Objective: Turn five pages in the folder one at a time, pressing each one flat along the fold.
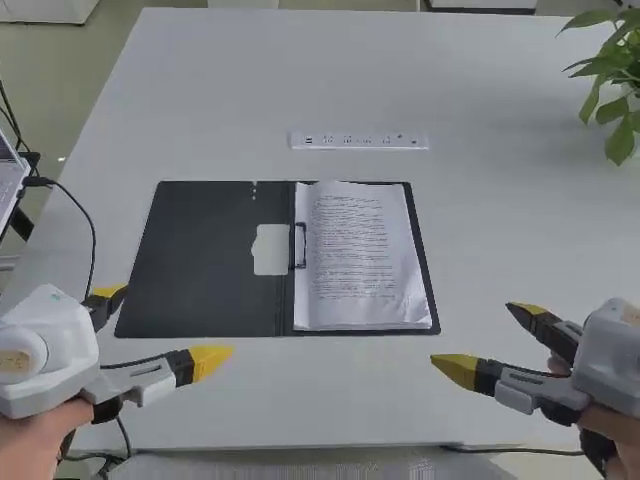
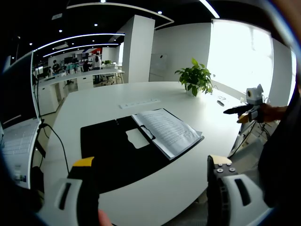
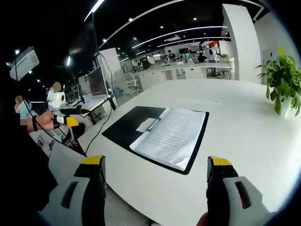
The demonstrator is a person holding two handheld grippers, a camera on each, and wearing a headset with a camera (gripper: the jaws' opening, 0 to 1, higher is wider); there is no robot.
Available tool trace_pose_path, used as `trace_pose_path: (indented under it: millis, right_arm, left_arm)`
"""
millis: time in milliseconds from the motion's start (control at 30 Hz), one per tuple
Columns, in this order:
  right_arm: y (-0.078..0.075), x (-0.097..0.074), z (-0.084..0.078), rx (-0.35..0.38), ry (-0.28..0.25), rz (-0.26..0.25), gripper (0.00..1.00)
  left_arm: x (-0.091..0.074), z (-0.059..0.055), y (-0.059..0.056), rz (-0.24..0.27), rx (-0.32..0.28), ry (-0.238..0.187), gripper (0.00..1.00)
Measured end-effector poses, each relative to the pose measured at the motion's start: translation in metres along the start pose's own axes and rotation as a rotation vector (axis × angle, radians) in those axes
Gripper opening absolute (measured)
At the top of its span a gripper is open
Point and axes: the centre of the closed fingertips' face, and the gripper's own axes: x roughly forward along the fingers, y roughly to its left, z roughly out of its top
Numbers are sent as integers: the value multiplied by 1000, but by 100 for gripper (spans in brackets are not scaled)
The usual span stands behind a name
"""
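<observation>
Yellow-tipped left gripper [image 1: 160,327] and right gripper [image 1: 488,337], jaws apart on both, hover flanking the open black plastic folder [image 1: 210,255], its white printed page stack [image 1: 360,255] untouched, probably poised for a first turn.

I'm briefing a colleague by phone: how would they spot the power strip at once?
On the white table, look just past the far edge of the open black folder. The power strip lies there alone: a slim white bar with a row of sockets, unlike the folder's paper stack.
</observation>
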Motion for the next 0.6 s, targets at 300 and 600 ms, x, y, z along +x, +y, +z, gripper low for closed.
trace_pose_path:
  millis: [300, 600]
  right_arm:
    - [-1, 1, 1, -2, 0, 1, 89]
    - [-1, 1, 0, 3, 2, 1, 88]
  left_arm:
    - [0, 1, 3, 11, -1, -2, 97]
    - [-1, -2, 4, 11, -5, 2, 97]
